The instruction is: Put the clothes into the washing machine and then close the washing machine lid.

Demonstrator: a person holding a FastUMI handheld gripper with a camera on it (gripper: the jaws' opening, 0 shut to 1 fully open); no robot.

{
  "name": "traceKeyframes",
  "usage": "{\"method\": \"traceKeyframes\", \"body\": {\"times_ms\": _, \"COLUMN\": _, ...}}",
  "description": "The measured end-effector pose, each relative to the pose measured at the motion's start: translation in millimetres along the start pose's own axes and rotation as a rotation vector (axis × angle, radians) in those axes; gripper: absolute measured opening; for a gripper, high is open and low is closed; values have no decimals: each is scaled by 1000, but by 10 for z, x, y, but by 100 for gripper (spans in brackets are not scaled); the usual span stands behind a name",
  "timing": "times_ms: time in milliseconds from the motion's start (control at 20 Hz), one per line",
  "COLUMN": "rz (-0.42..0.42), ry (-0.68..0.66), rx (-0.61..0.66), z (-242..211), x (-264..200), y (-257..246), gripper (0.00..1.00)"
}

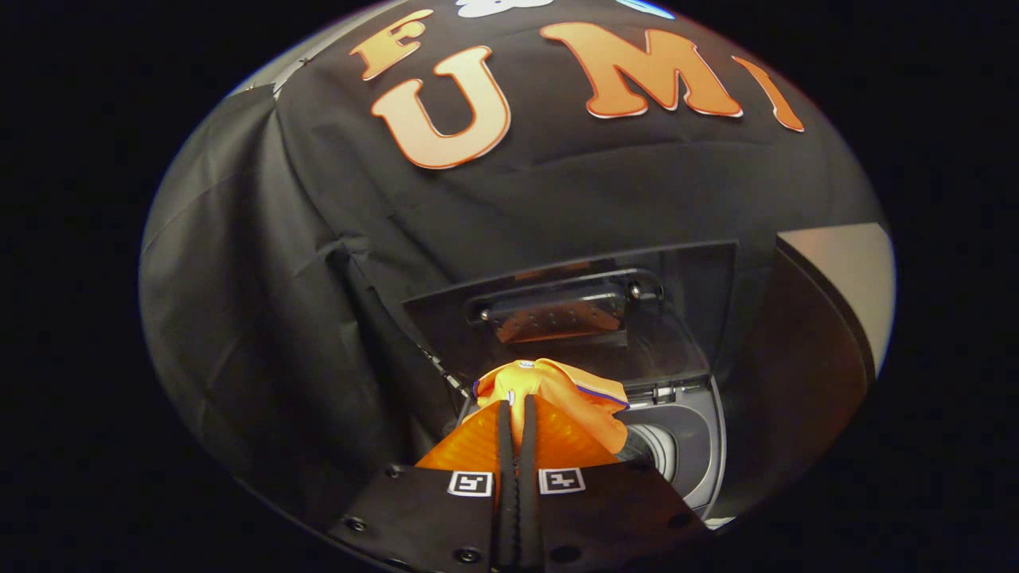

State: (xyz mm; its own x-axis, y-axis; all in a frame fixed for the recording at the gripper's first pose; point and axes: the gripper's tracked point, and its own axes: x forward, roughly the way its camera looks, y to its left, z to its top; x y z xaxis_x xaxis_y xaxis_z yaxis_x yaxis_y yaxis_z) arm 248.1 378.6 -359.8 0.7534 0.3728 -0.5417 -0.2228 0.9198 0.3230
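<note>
The gripper (pixel 516 414) sits at the lower middle of the frame, its fingers pressed almost together and pinching an orange garment (pixel 557 390) that bunches up just past the tips and drapes to the right. That tight pinch looks meant to keep the cloth from slipping while it is carried over the washing machine (pixel 700 446), whose grey rim and open drum (pixel 661 450) lie just right of and below the cloth. The lid (pixel 573 310) stands raised behind, in the centre of the frame, its handle facing the camera, leaving the mouth clear. Free room lies down and right towards the drum; the rim edge and the upright lid bound the path, and black cloth wall (pixel 263 318) closes the left.
</note>
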Motion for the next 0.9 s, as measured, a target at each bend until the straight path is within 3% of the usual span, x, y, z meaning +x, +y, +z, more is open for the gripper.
{"method": "traceKeyframes", "body": {"times_ms": 550, "rz": -125, "ry": 110, "rx": 27, "z": -948, "x": 683, "y": -444, "gripper": 8}}
{"method": "traceKeyframes", "body": {"times_ms": 900, "rz": -181, "ry": 220, "rx": 35, "z": -1610, "x": 846, "y": -571, "gripper": 8}}
